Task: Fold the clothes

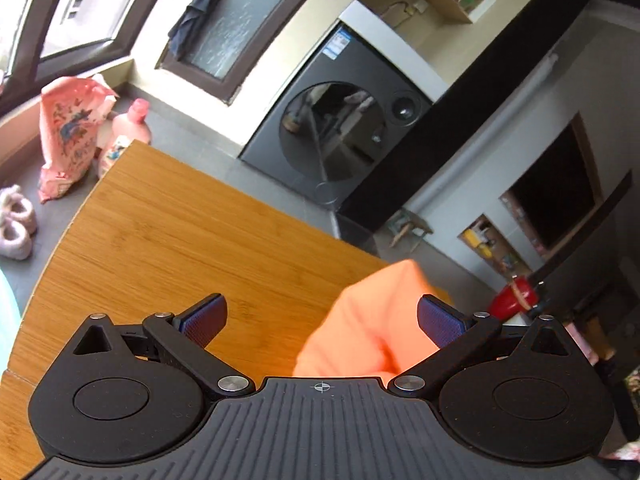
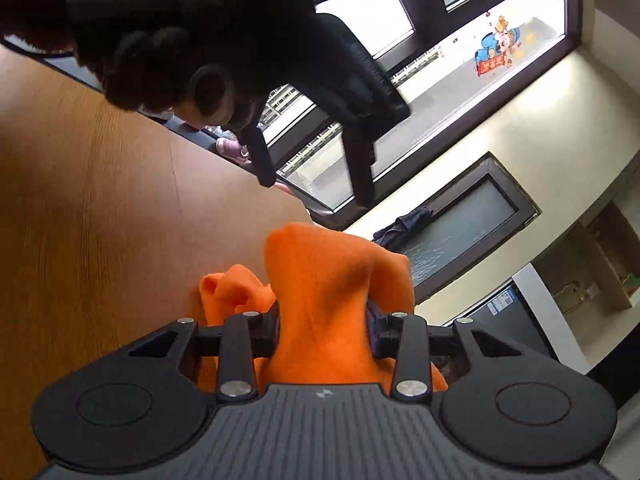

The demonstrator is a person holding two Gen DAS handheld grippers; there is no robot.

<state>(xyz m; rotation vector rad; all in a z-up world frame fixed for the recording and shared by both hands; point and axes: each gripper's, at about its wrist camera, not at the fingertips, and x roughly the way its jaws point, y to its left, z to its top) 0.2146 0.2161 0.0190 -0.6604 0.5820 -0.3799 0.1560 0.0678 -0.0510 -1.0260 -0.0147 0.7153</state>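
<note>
Left gripper (image 1: 322, 322): jaws spread wide, nothing clamped. Right gripper (image 2: 322, 330): jaws closed on orange cloth (image 2: 324, 304) between fingers.

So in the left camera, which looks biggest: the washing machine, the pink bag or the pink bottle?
1. Dark grey front-loading washing machine
2. Pink printed plastic bag
3. Pink plastic bottle, partly hidden by the table.

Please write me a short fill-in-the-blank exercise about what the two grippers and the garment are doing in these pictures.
1. The right gripper has its jaws closed on a bunched garment whose colour is ____.
2. The left gripper has its jaws ____, holding nothing.
3. Under both grippers lies a table made of ____.
4. Against the far wall in the left wrist view stands a dark grey ____ machine with a round door.

Missing words: orange; open; wood; washing
</note>
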